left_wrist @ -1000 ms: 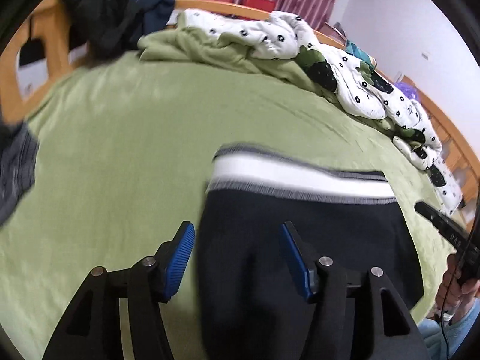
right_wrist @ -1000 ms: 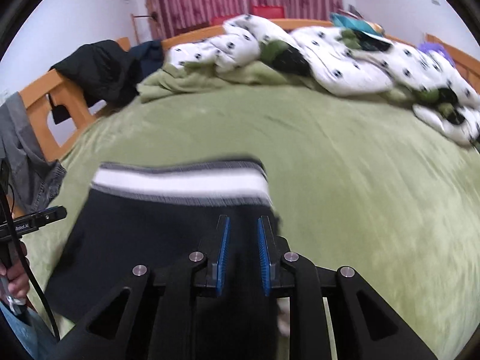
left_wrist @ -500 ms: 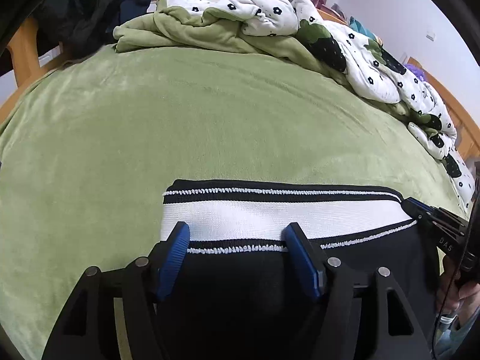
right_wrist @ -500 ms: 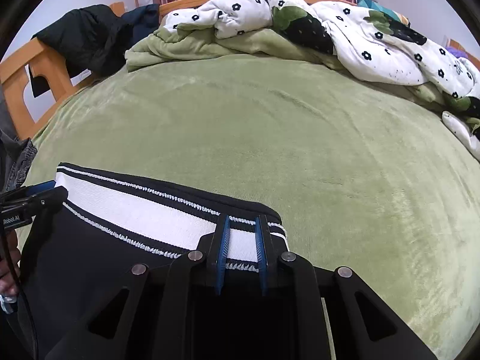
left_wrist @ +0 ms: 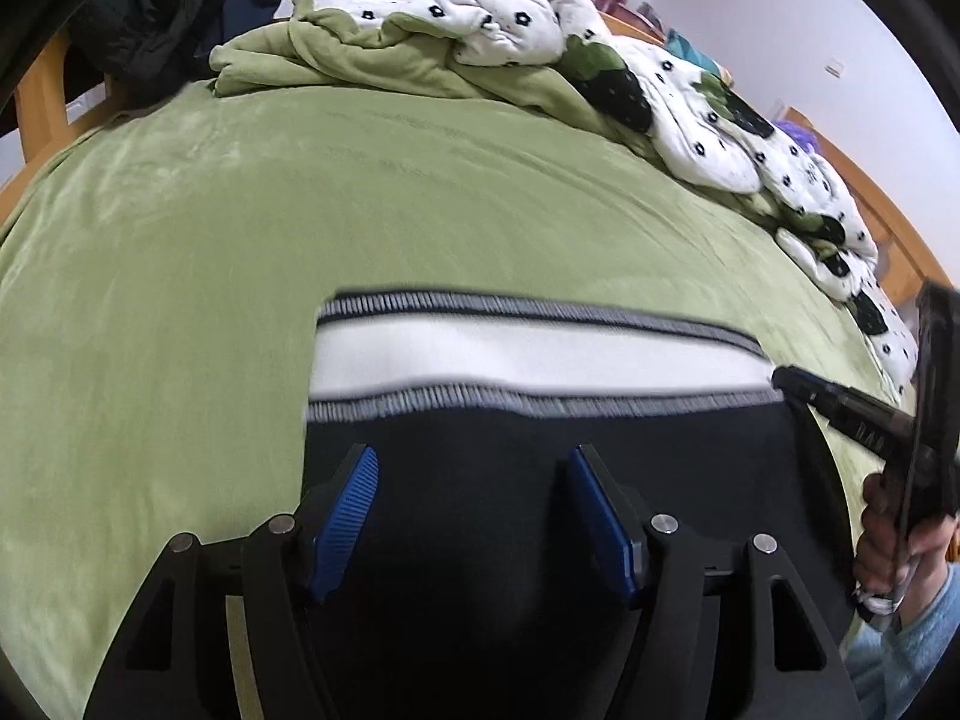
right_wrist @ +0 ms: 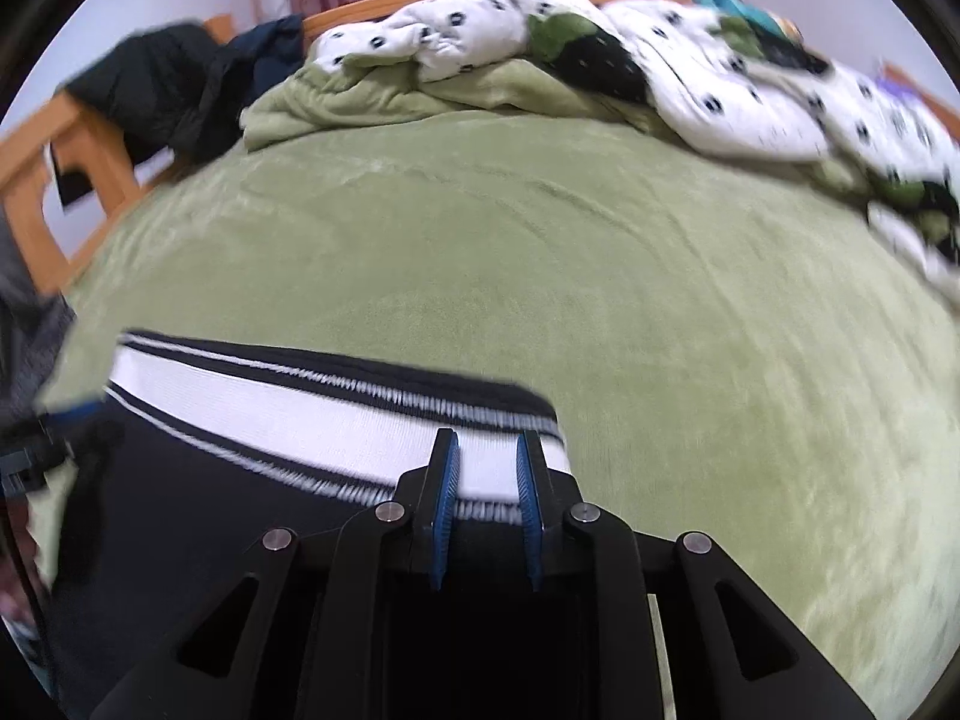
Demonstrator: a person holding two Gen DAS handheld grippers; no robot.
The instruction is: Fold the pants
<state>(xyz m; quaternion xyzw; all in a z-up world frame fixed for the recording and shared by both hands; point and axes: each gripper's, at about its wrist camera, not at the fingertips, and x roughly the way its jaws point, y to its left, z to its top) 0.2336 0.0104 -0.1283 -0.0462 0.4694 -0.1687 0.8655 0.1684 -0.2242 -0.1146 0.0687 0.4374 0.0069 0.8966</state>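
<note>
Black pants (left_wrist: 540,480) with a white, striped waistband (left_wrist: 528,357) lie flat on the green bed cover (left_wrist: 240,240). My left gripper (left_wrist: 474,510) hangs over the black cloth just below the waistband, near the pants' left edge, its blue pads wide apart and not pressing. My right gripper (right_wrist: 487,495) sits at the waistband's (right_wrist: 288,414) right end. Its jaws are opening, the band shows in the narrow gap and the pads stand clear of it. The right gripper (left_wrist: 840,402) also shows in the left wrist view, held by a hand (left_wrist: 888,540).
A rumpled white flowered quilt (left_wrist: 690,96) and a bunched green blanket (left_wrist: 372,60) lie along the far side. Dark jackets (left_wrist: 150,18) hang over the wooden bed frame (right_wrist: 36,180) at the far left. Bare green cover stretches beyond the waistband.
The pants have come down from mid-air to lie flat on the bed. My left gripper has drawn back from the waistband onto the black cloth. The right jaws have widened slightly.
</note>
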